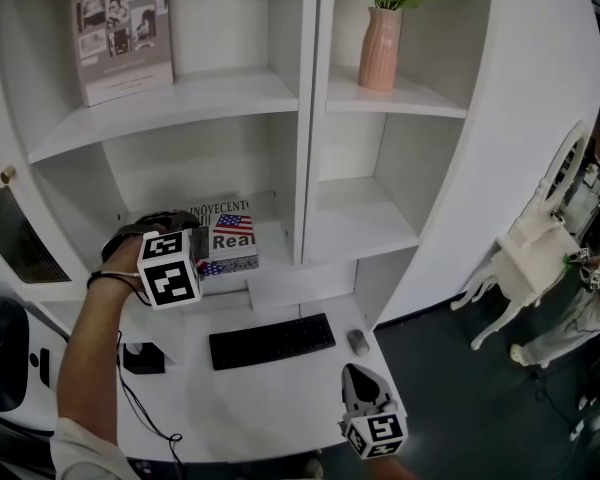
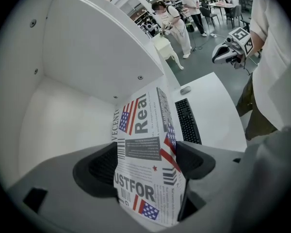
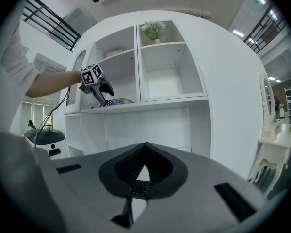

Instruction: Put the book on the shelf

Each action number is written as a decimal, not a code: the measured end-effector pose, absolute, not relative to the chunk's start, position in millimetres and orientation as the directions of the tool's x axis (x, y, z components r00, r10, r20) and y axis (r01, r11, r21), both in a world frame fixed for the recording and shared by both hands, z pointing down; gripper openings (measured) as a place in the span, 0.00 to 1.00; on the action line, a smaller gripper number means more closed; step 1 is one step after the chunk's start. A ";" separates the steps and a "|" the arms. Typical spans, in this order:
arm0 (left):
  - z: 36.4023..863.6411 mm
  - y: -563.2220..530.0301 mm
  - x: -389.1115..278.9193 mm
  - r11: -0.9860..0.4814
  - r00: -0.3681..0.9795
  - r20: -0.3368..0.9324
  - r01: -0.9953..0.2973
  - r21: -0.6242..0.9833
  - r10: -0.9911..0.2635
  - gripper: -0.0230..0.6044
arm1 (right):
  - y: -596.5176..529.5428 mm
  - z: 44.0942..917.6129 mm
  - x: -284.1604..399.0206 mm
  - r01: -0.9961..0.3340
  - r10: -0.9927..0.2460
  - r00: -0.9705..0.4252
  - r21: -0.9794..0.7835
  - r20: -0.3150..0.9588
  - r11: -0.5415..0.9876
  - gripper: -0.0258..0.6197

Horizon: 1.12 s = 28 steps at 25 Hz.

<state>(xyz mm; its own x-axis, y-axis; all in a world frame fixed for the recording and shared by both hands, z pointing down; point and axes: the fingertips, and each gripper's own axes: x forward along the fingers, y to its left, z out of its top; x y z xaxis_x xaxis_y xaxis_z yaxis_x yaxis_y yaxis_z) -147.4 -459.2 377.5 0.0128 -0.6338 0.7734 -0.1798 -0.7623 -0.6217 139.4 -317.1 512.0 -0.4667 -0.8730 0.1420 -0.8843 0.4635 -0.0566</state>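
White shelf [image 1: 230,93] above a desk [image 1: 280,398]: left gripper [image 1: 204,256] clamps the book [image 1: 235,243] in the lower left compartment; right gripper [image 1: 352,372] is closed, empty.

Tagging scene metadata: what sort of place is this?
Probably a staged home-office corner inside a larger open hall: white shelf unit over a desk with keyboard and mouse, and people standing beyond.

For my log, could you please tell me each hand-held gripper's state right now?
Left hand-held gripper: closed on the book.
Right hand-held gripper: closed, empty.
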 end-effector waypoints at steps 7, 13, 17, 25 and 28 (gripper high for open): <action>380.5 -450.7 -155.1 -0.760 -0.006 0.773 -0.174 -0.626 -0.635 0.62 | -316.3 511.5 139.2 -0.881 -0.870 -0.473 -0.058 0.141 0.470 0.04; 375.6 -440.1 -157.6 -0.714 0.027 0.728 -0.217 -0.665 -0.686 0.62 | -313.8 511.5 133.3 -0.874 -0.864 -0.485 -0.060 0.137 0.482 0.04; 363.0 -432.1 -155.7 -0.633 0.089 0.642 -0.319 -0.706 -0.761 0.62 | -311.5 509.1 128.9 -0.871 -0.861 -0.491 -0.057 0.134 0.488 0.04; 352.5 -399.6 -155.0 -0.500 0.208 0.474 -0.571 -0.651 -0.856 0.62 | -306.5 504.2 113.3 -0.859 -0.850 -0.511 -0.048 0.127 0.510 0.04; 350.4 -389.5 -157.3 -0.471 0.218 0.438 -0.617 -0.631 -0.872 0.62 | -304.7 502.0 106.1 -0.854 -0.845 -0.520 -0.045 0.123 0.518 0.04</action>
<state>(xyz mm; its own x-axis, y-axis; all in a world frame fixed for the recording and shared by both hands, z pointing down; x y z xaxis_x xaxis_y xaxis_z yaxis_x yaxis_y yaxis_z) -157.3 -389.5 350.4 0.2181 -0.8722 0.4378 -0.6167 -0.4709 -0.6309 106.1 -304.7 502.0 -0.5199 -0.8454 0.1228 -0.8539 0.5185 -0.0455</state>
